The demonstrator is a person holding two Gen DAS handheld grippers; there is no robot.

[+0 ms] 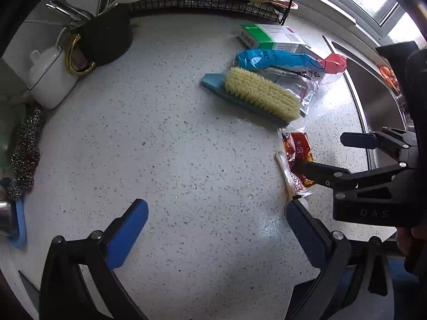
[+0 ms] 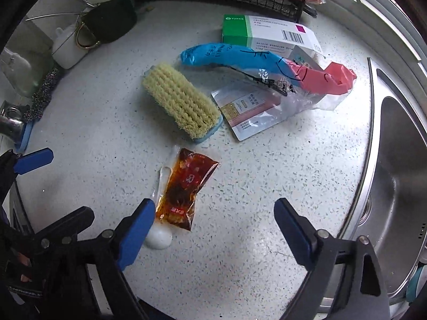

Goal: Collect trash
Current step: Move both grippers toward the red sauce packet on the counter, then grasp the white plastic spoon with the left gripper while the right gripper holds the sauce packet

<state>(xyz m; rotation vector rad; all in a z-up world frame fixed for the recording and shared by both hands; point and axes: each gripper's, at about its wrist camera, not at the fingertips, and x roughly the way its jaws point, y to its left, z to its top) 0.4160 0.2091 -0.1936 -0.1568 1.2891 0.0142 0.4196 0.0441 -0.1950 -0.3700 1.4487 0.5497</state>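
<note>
A red sauce packet (image 2: 184,189) lies on the speckled counter beside a white plastic spoon (image 2: 160,229). My right gripper (image 2: 214,213) is open, just in front of the packet, its left finger next to the spoon and packet. In the left wrist view the packet (image 1: 297,157) and spoon (image 1: 285,170) lie at the right, with the right gripper (image 1: 320,150) over them. My left gripper (image 1: 217,213) is open and empty above bare counter. A blue and pink plastic bag (image 2: 267,64), a foil pouch (image 2: 248,112) and a green and white medicine box (image 2: 267,33) lie farther back.
A scrubbing brush (image 2: 181,101) lies bristles up beside the pouch. A steel sink (image 2: 400,165) is at the right. A black utensil holder (image 1: 106,37), white teapot (image 1: 50,77), steel wool (image 1: 26,149) and wire rack (image 1: 213,0) line the back and left.
</note>
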